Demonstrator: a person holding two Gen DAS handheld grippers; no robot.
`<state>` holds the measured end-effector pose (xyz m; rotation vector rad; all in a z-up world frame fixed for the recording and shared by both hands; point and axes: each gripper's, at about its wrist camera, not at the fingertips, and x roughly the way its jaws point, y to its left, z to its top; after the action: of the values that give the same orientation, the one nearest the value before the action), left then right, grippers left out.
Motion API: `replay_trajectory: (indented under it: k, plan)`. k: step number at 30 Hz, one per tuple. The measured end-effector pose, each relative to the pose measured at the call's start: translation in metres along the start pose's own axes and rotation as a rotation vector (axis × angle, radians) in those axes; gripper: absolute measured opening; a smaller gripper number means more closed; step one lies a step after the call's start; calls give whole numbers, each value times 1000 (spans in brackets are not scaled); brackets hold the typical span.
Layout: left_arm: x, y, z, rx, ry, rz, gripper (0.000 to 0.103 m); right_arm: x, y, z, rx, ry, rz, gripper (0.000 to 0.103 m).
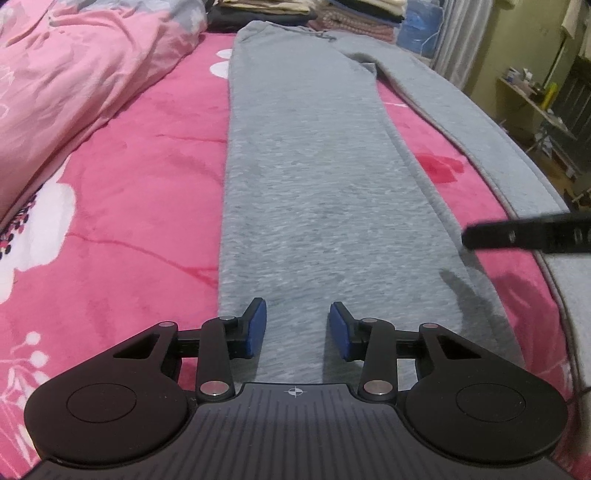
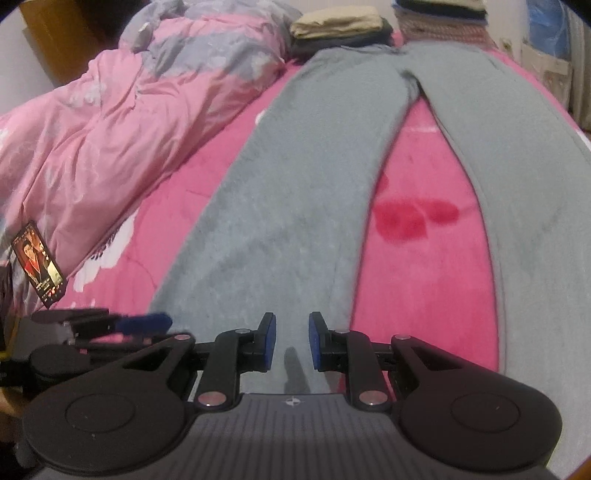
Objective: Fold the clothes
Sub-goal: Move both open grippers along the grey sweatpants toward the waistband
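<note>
Grey sweatpants (image 1: 314, 184) lie flat on a pink bedspread, legs spread in a V, waistband at the far end. My left gripper (image 1: 297, 328) hovers open over the hem end of the left leg, nothing between its blue pads. The right gripper's black finger (image 1: 524, 236) juts in from the right edge of the left wrist view. In the right wrist view the same sweatpants (image 2: 288, 206) stretch away, and my right gripper (image 2: 292, 341) stands open above the left leg's hem. The left gripper (image 2: 110, 323) shows blurred at the lower left there.
A crumpled pink and grey duvet (image 1: 74, 74) fills the bed's left side. Stacks of folded clothes (image 2: 340, 26) sit beyond the waistband. A phone (image 2: 37, 264) lies by the duvet. The bed's right edge (image 1: 554, 206) drops toward a shelf and floor.
</note>
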<state>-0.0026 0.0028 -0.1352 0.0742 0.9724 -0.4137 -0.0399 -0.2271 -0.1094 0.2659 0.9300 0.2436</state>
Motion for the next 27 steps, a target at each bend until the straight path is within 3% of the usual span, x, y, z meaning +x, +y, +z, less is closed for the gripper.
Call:
replay_trajectory:
  k: [8, 15, 20, 27]
  plan:
    - [-8, 9, 5, 24, 10, 8, 40, 16, 5, 30, -30, -27, 10, 20]
    - [-11, 11, 20, 66, -67, -45, 41, 40, 0, 48, -15, -8, 54, 20]
    - [12, 18, 24, 42, -27, -56, 40, 53, -15, 57, 23, -13, 67, 20]
    - [15, 30, 21, 34, -22, -110, 41, 56, -45, 70, 88, -43, 51, 20]
